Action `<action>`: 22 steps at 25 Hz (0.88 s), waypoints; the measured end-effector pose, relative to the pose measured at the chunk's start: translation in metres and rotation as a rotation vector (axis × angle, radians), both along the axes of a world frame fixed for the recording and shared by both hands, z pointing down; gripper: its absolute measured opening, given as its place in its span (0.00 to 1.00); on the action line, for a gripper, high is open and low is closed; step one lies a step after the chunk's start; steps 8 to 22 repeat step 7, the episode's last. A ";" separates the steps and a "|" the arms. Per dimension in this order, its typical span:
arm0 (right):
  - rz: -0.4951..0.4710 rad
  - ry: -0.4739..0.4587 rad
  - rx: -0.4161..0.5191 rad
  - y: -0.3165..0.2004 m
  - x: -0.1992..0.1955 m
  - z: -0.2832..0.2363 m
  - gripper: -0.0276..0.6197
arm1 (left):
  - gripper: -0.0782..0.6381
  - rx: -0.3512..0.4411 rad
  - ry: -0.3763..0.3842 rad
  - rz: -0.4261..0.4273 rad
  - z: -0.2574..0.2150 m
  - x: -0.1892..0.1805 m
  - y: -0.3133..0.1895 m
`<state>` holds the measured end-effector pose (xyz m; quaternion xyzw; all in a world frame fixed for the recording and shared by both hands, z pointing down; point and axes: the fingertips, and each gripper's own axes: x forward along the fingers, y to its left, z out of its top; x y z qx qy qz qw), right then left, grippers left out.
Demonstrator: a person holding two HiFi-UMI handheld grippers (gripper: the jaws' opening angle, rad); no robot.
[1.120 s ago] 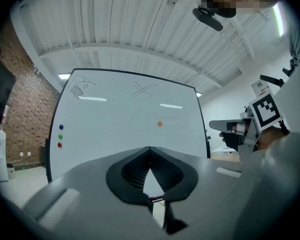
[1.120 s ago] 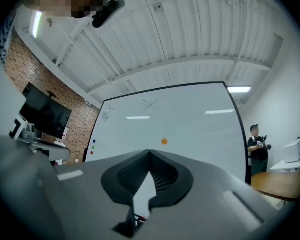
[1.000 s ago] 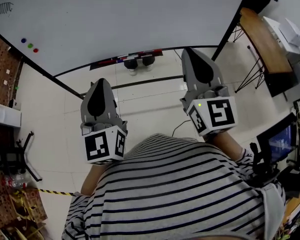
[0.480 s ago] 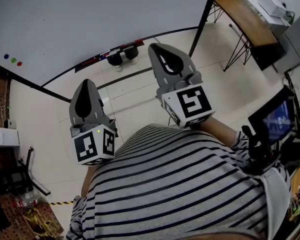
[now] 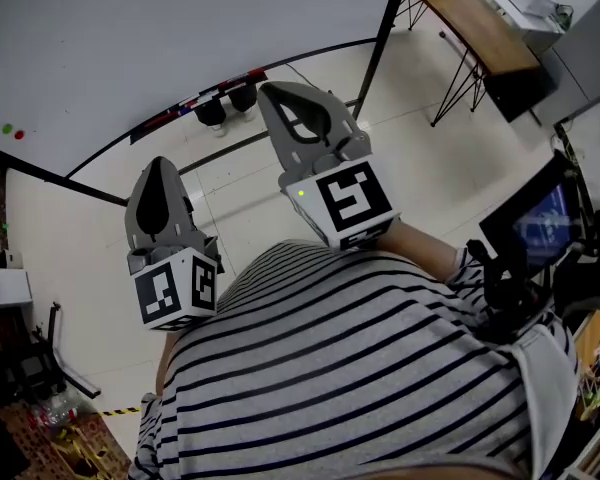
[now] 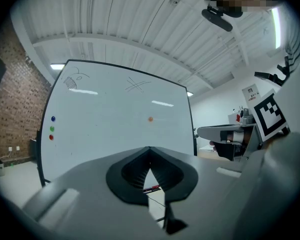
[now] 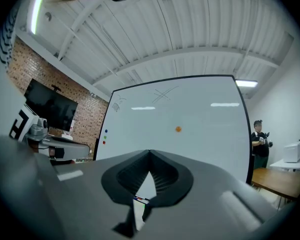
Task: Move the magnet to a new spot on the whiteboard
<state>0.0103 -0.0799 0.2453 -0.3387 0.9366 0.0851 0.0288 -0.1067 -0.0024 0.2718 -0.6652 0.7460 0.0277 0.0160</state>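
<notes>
While the orange magnet sits alone near the middle of the whiteboard, a column of blue, green and red magnets lines its left edge. Markers lie in the tray under the board. Well apart from the board, the left gripper and right gripper point at it, jaws closed on nothing.

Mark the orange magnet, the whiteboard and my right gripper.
orange magnet (image 7: pixel 178 129): right gripper view, its centre.
whiteboard (image 7: pixel 210 119): right gripper view, bare surface.
right gripper (image 7: pixel 149 155): right gripper view, where shut tips meet.
</notes>
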 end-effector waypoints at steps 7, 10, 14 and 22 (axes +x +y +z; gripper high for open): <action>0.001 0.004 0.011 0.007 0.002 -0.003 0.04 | 0.13 0.008 -0.003 0.001 0.000 0.004 0.005; 0.001 0.004 0.011 0.007 0.002 -0.003 0.04 | 0.13 0.008 -0.003 0.001 0.000 0.004 0.005; 0.001 0.004 0.011 0.007 0.002 -0.003 0.04 | 0.13 0.008 -0.003 0.001 0.000 0.004 0.005; 0.001 0.004 0.011 0.007 0.002 -0.003 0.04 | 0.13 0.008 -0.003 0.001 0.000 0.004 0.005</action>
